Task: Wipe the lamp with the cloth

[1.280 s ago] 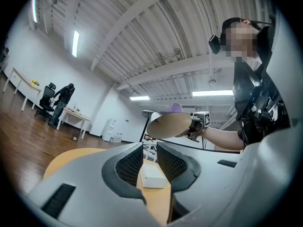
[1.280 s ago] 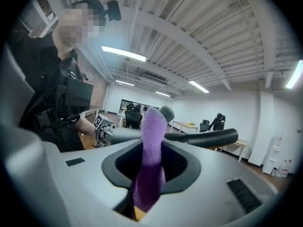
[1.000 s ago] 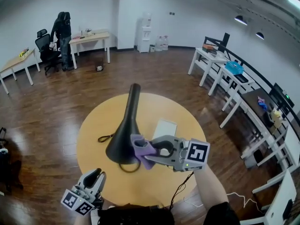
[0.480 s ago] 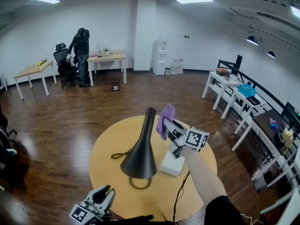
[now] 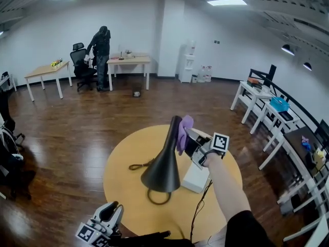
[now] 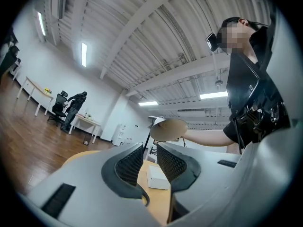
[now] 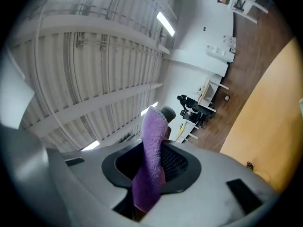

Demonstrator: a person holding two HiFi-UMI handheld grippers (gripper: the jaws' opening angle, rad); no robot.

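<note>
The cloth [image 5: 183, 131] is plain purple. The lamp [image 5: 165, 163] is black over both shade and stem. The round table [image 5: 123, 187] is pale yellow-tan, and the box [image 5: 197, 178] is white. The right gripper [image 5: 189, 142] and left gripper [image 5: 112, 209] have grey bodies and black grid-textured pads [image 6: 129, 163]. Each marker cube [image 5: 220, 143] carries black-and-white squares. The floor [image 5: 67, 133] is glossy dark brown planking, and the walls [image 5: 41, 40] are white.

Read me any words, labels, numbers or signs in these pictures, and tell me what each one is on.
No readable word or number anywhere.
Right cube, part of the right gripper: a black-and-white square pattern, no letters.
Left cube, part of the left gripper: the same kind of pattern, no letters.
White box on the table: no print can be made out.
</note>
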